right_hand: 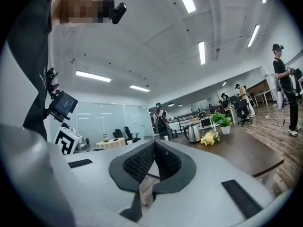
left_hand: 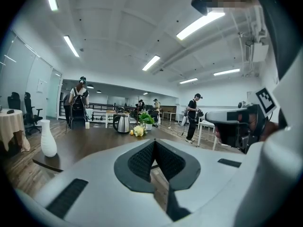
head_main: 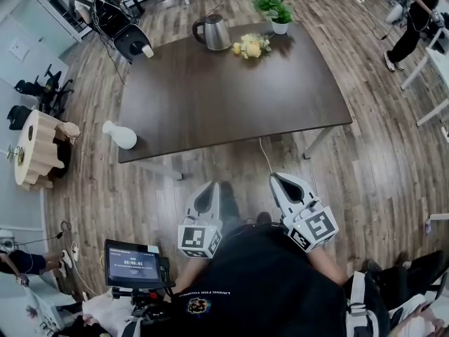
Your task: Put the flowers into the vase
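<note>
Left gripper (left_hand: 154, 144): jaws shut tip to tip, nothing between them. The pads are black with a fine ribbed grain, set in a smooth pale-grey moulded shell. Right gripper (right_hand: 154, 144): same build, jaws likewise closed and empty. In the head view both sit at lower centre, each carrying its marker cube, short of the table's near edge and over the floor (head_main: 379, 167) of brown wood-grain planks.

Table (head_main: 210, 97): a flat rectangular top, dark brown and matte, filling the frame's centre.

Vase (head_main: 119, 135): white, smooth, with a bulbous body and a narrow neck. It stands upright at the table's lower-left corner.

Flowers (head_main: 251, 46): a loose bunch of yellow and pale blooms lying on the tabletop at upper centre, well apart from the vase. They are not in it.

Kettle (head_main: 214, 32): polished metal, rounded, just left of the flowers.

Plant (head_main: 275, 9): leafy green in a small white pot, just beside the flowers at their upper right.
</note>
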### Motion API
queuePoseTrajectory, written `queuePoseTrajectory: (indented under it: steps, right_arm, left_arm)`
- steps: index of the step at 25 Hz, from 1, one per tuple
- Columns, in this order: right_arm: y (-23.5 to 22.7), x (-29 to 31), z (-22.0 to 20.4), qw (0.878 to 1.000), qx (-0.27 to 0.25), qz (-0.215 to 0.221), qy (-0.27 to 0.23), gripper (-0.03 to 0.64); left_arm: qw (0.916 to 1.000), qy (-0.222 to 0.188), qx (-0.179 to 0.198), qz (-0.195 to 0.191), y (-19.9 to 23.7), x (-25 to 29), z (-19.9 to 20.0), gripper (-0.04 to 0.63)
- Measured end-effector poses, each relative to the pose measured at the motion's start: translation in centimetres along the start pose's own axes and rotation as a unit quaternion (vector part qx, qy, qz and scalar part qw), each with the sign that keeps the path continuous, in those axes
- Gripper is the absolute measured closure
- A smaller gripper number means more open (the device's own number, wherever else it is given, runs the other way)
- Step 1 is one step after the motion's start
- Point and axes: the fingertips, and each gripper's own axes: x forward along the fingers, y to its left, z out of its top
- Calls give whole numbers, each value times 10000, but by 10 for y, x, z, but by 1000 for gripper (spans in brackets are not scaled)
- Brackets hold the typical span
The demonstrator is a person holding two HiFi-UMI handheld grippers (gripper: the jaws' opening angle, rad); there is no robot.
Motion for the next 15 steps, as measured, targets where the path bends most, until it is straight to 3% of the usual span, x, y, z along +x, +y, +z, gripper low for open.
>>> queuePoseTrajectory:
  steps: [15]
  right_arm:
    - [-13,18,-6,9996,264,-44,95,598]
  left_arm:
    - [9999,154,-29,-53,10,18,1,589]
